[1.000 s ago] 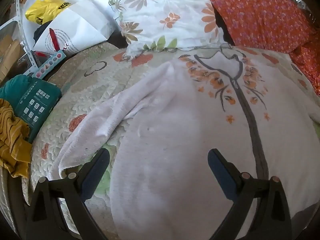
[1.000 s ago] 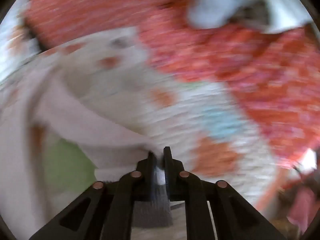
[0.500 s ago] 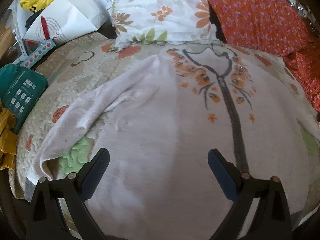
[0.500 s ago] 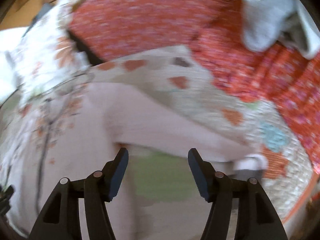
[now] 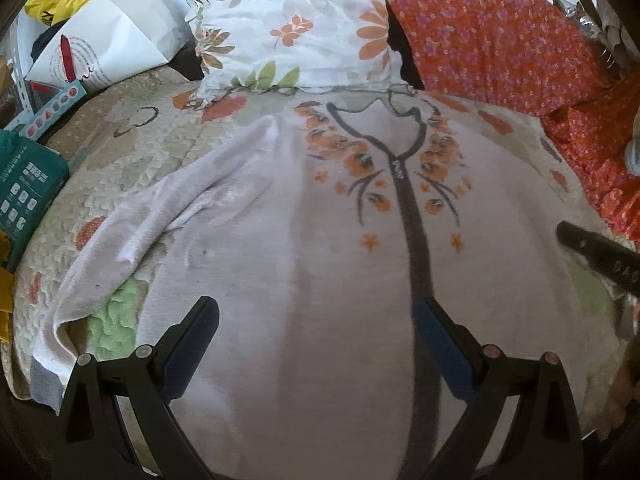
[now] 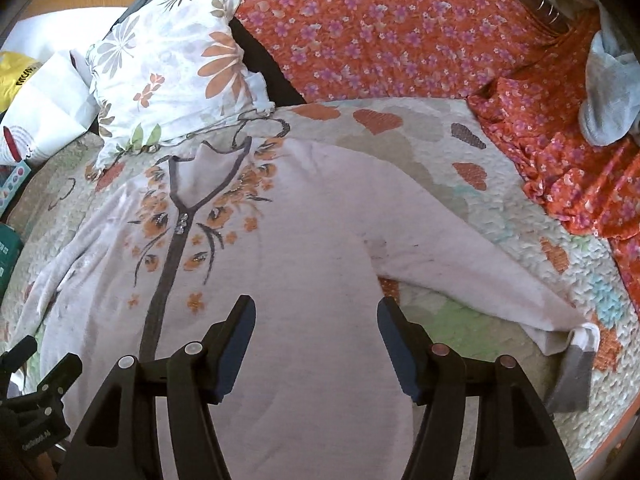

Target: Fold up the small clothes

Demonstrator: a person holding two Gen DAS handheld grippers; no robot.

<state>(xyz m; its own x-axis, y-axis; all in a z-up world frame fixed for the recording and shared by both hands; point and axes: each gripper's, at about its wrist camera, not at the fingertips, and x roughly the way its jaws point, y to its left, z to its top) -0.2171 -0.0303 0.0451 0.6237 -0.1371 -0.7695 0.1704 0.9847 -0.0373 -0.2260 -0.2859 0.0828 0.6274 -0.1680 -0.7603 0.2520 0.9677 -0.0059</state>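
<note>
Since a second ago our right gripper [image 6: 316, 320] has let go of the grey sleeve cuff [image 6: 572, 372], its jaws having just been opening, and now hangs wide and empty over the pale fleece zip-up garment with orange flowers [image 6: 304, 248]. Our left gripper [image 5: 316, 328] also stands wide, gripping nothing. That garment lies flat on the quilted bedspread [image 5: 120, 152]; its hem is cut off below both views.
</note>
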